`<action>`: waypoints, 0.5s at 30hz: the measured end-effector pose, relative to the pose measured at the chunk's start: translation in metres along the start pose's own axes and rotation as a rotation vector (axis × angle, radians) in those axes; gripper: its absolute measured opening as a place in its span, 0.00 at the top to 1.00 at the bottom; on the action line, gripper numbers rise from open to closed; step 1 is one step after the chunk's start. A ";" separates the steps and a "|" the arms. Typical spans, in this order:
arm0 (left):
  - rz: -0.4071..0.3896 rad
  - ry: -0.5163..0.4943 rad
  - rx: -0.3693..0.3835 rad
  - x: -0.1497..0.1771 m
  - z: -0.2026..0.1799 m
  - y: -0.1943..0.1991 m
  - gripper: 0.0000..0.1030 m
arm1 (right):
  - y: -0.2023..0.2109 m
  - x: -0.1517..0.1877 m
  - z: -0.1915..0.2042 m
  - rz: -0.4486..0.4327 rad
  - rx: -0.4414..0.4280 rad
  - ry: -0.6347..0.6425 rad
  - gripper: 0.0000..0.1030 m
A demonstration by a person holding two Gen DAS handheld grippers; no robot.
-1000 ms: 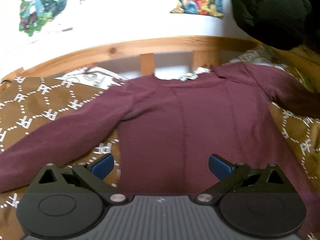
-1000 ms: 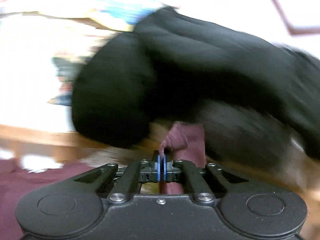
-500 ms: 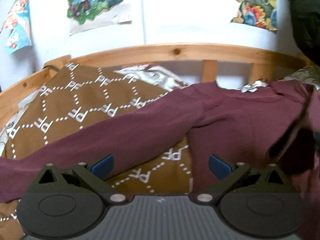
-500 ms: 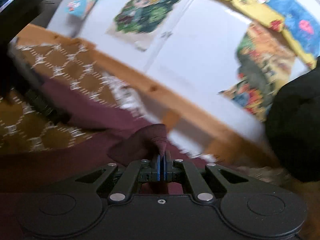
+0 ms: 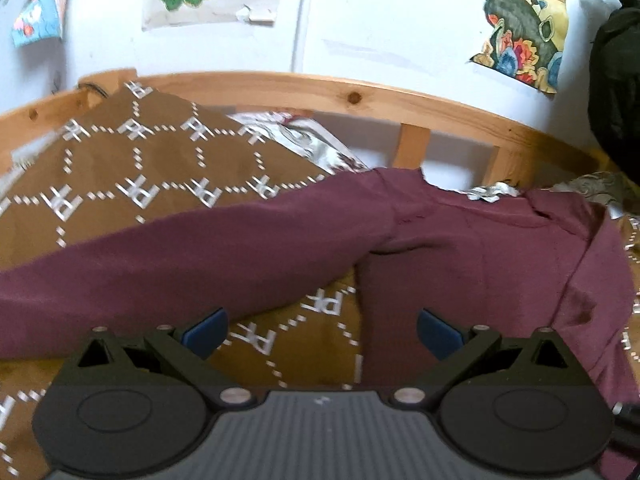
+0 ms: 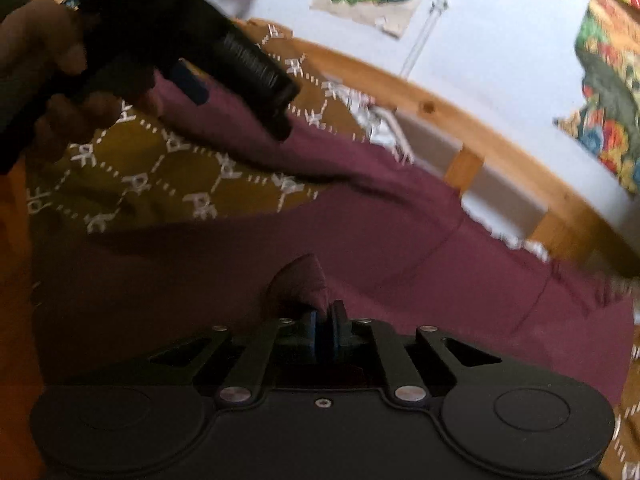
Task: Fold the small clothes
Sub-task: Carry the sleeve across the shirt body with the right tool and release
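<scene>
Swinging across since a second ago, my right claw [image 6: 325, 330] has carried the far sleeve over the maroon top [image 5: 472, 264] spread on the bed [image 5: 132, 168], and it stays clenched on that bunched cuff. My left claw [image 5: 322, 330] hangs wide open, empty, just above the near sleeve. Folding looks barely begun: one sleeve in, one sleeve and the body left.
</scene>
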State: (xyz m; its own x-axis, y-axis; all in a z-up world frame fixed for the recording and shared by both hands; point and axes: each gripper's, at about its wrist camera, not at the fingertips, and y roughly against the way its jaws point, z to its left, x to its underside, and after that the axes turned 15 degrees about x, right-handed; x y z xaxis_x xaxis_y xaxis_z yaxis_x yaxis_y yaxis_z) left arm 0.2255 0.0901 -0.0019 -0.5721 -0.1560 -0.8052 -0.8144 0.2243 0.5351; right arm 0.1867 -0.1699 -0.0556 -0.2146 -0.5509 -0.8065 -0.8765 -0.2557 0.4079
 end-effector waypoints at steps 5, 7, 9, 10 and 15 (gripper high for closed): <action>0.012 0.027 0.062 0.004 -0.009 -0.003 0.00 | 0.013 0.019 0.004 0.080 -0.051 0.026 0.71; 0.015 0.027 0.096 0.005 -0.015 -0.003 0.00 | 0.018 0.026 0.003 0.100 -0.044 0.020 0.54; 0.026 0.017 0.123 0.007 -0.023 -0.005 0.00 | 0.024 0.031 -0.005 0.122 -0.033 -0.018 0.42; 0.037 0.011 0.132 0.009 -0.028 -0.008 0.00 | 0.026 0.032 -0.012 0.132 -0.026 -0.045 0.35; 0.110 0.030 0.171 0.026 -0.048 -0.019 0.01 | 0.035 0.043 -0.060 0.164 0.064 -0.182 0.09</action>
State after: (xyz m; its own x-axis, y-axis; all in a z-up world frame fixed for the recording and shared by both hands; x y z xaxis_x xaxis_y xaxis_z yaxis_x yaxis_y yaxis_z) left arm 0.2211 0.0352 -0.0205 -0.6617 -0.1495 -0.7347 -0.7197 0.4011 0.5666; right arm 0.1731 -0.2505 -0.0507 -0.4251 -0.4274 -0.7979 -0.8477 -0.1211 0.5165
